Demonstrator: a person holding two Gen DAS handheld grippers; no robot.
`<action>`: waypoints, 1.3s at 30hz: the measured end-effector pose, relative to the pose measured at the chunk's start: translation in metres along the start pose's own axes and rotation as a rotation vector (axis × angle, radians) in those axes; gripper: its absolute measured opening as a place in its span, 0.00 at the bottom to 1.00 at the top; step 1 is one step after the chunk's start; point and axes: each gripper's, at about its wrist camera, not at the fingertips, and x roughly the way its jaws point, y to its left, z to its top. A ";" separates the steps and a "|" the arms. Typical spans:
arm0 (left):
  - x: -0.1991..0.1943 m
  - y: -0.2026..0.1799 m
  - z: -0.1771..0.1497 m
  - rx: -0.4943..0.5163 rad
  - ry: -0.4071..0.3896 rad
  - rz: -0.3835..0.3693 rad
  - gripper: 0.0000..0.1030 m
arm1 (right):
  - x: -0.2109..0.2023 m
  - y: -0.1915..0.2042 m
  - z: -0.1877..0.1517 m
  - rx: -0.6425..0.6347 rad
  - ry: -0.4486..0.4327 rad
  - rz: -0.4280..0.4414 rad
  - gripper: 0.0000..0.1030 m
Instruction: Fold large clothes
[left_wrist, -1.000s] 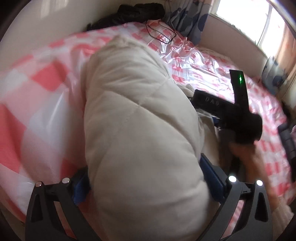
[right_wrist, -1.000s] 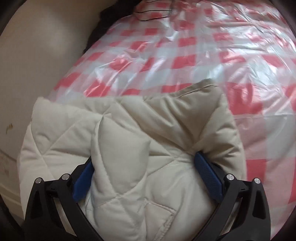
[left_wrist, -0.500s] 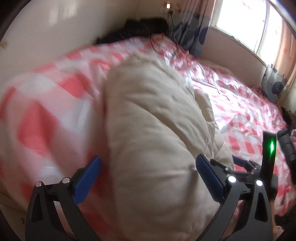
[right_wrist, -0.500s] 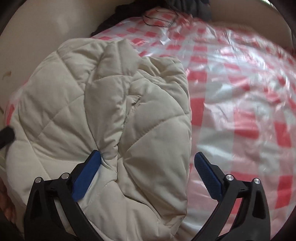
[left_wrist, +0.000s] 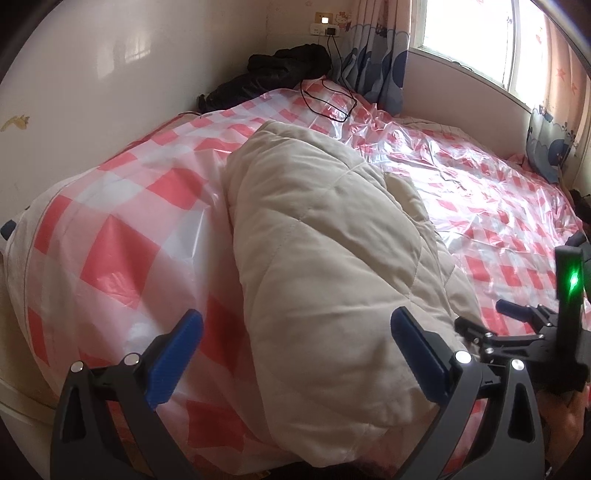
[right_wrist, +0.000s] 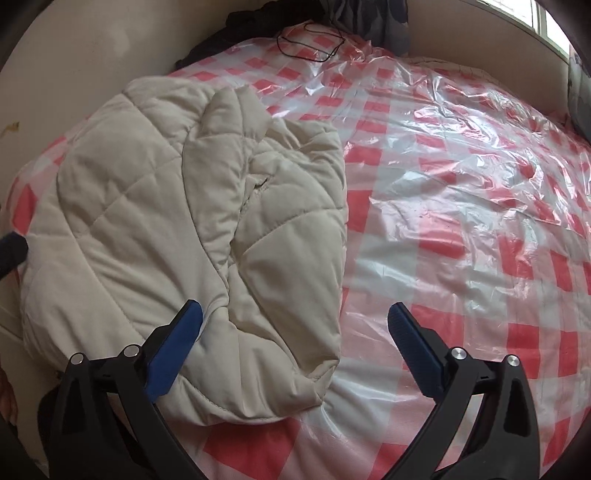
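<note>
A cream quilted padded jacket (left_wrist: 325, 266) lies bundled on the bed near its front left corner; it also shows in the right wrist view (right_wrist: 192, 229). My left gripper (left_wrist: 295, 354) is open, pulled back just above the jacket's near end, holding nothing. My right gripper (right_wrist: 295, 347) is open and empty, hovering over the jacket's right edge and the bed cover. The right gripper also shows at the right edge of the left wrist view (left_wrist: 517, 325).
The bed is covered by a shiny red-and-white checked plastic sheet (right_wrist: 461, 192). A black cable (left_wrist: 325, 99) and dark clothes (left_wrist: 273, 74) lie at the far corner. A wall runs along the left, a window with curtains (left_wrist: 376, 55) at the back.
Both grippers have opened and let go of the jacket, then drawn back from it. The jacket now rests on the bed.
</note>
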 end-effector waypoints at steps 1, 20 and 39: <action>-0.001 0.000 -0.001 0.004 -0.001 0.004 0.95 | 0.003 0.000 -0.002 0.005 0.004 0.005 0.93; 0.001 0.006 -0.005 0.014 -0.006 0.031 0.95 | 0.029 0.015 0.056 -0.039 0.046 -0.055 0.93; -0.055 -0.035 -0.014 0.044 -0.016 0.047 0.95 | -0.113 0.045 -0.017 -0.002 -0.069 -0.065 0.93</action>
